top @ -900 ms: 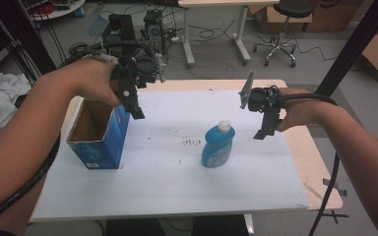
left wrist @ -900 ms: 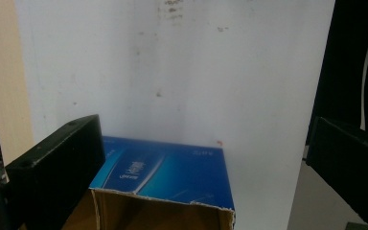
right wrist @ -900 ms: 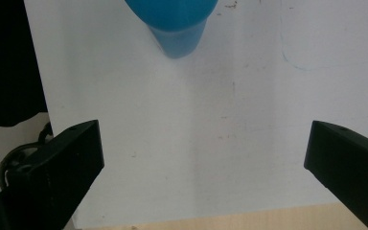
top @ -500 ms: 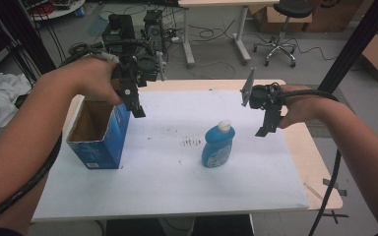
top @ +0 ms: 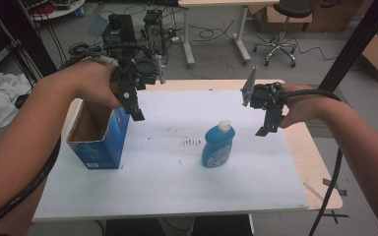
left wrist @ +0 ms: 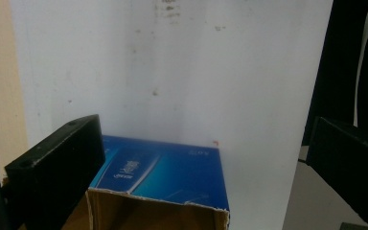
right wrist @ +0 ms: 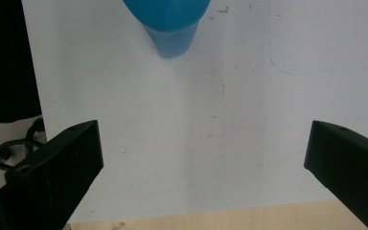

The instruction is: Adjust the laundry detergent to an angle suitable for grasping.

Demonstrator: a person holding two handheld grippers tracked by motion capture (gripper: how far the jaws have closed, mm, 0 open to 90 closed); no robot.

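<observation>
Blue bottle [top: 218,146] stands between both claws (jaws wide), untouched.

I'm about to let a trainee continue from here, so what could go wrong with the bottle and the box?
The blue bottle stands upright and narrow, so a sideways nudge from the open right gripper might tip it. The blue box is open-topped and probably light; the open left gripper, hovering by its rim, could knock or slide it. Both stand free on the white table.
</observation>
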